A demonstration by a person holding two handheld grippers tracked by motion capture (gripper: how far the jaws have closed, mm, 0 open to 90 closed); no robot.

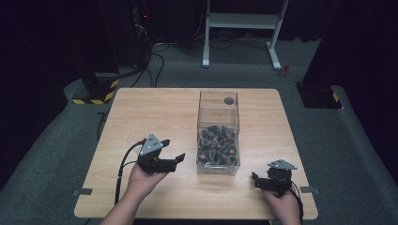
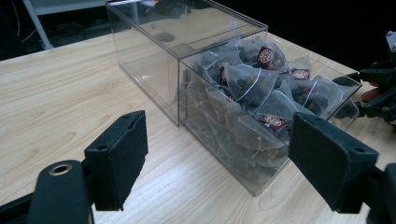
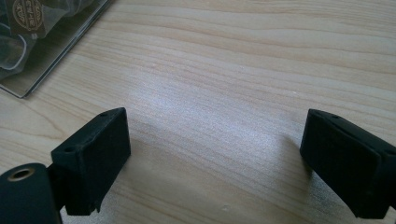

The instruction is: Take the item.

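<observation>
Here the left gripper (image 1: 170, 156) is held just off the near left side of the clear, square-walled plastic box (image 1: 218, 123), jaws spread wide with nothing between them and aimed at the pile of translucent pyramid tea bags with dark red tags (image 2: 254, 100) filling its near compartment, probably lined up to reach for the box or a bag. The right gripper (image 1: 257, 180), also spread wide and empty, hangs over bare pale wooden table (image 3: 243, 70) with the box's near corner ahead and to its left, seemingly kept aside in waiting.

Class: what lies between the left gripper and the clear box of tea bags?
Nothing: in the high view, bare table separates the left gripper from the clear box.
</observation>
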